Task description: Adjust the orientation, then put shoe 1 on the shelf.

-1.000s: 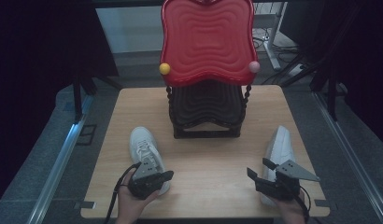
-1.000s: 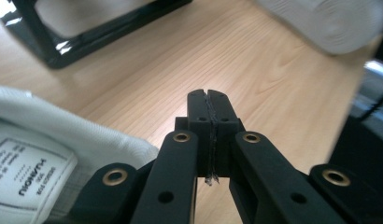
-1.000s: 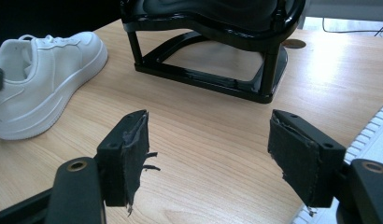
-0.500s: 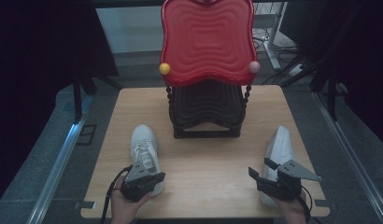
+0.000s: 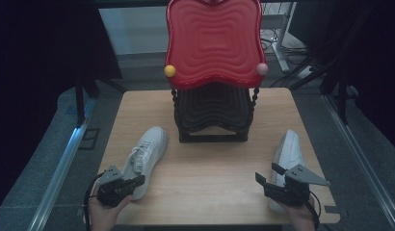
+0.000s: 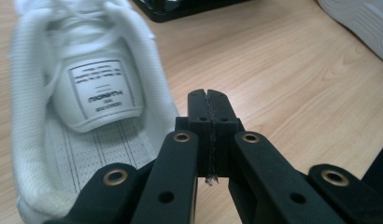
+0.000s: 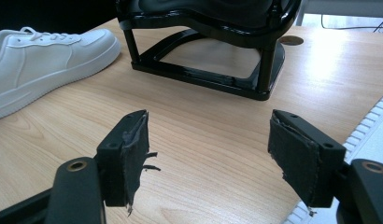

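left shoe [image 5: 146, 159]: white lace-up sneaker, upright on its sole, lying toward the tabletop's left edge; toe points to the far edge, heel to the near left corner.
left shoe, inside [image 6: 94, 88]: opening faces up; white tongue carries a printed label; perforated insole visible.
right shoe [image 5: 287, 159]: white sneaker, tipped onto its side, lying along the tabletop's right edge, lengthwise from far to near; ribbed sole edge visible.
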A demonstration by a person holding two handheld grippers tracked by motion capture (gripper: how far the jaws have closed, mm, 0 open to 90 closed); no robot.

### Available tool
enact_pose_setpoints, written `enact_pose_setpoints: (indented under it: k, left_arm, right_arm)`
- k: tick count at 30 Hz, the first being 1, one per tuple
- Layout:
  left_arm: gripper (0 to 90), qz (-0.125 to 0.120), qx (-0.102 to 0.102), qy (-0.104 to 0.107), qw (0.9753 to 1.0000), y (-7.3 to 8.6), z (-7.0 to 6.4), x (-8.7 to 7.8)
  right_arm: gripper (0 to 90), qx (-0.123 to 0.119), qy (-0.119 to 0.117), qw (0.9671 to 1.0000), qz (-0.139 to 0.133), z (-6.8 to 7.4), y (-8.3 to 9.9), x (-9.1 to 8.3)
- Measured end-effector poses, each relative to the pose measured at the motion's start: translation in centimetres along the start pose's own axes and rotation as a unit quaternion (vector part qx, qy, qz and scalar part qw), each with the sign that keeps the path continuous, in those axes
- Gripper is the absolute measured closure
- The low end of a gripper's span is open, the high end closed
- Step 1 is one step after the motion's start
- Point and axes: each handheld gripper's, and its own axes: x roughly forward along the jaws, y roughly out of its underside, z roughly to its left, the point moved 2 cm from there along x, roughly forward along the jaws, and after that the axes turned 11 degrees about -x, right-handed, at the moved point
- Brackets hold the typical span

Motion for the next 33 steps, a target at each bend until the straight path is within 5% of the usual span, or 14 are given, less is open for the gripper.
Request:
enact_pose_setpoints:
  k: [3, 9, 13, 18, 22, 27, 33]
  left_arm:
    - [89.6, -0.012, -0.017, -0.009, 0.9997, 0.0, 1.2, -0.8]
    - [84.3, -0.013, -0.007, -0.007, 0.9999, 0.0, 0.9, -0.9]
    - [72.6, -0.051, 0.006, 0.007, 0.9986, -1.0, 0.0, -1.2]
    - [57.4, -0.077, 0.005, -0.003, 0.9971, -2.4, 0.4, -1.8]
    - [53.4, -0.1, 0.002, -0.03, 0.9946, -4.6, 1.9, -1.7]
    - [52.1, -0.106, 0.003, -0.035, 0.9938, -6.1, 3.5, -1.0]
    - [51.4, -0.092, -0.01, -0.044, 0.9947, -7.2, 6.3, 0.7]
  right_arm:
    - [28.9, 0.0, -0.001, 1.0, 0.003, 0.0, 0.1, 0.1]
    - [28.9, -0.003, -0.002, 1.0, 0.004, 0.2, 0.2, 0.3]
    - [28.9, -0.002, -0.001, 1.0, 0.004, 0.3, 0.2, 0.2]
    - [28.9, -0.005, -0.002, 1.0, 0.004, 0.4, 0.1, 0.2]
    - [28.9, -0.005, -0.001, 1.0, 0.002, 0.4, 0.0, 0.1]
    - [28.8, -0.007, -0.003, 1.0, 0.005, 0.6, 0.1, 0.3]
    - [28.7, -0.006, -0.002, 0.9999, 0.009, 0.5, 0.3, 0.6]
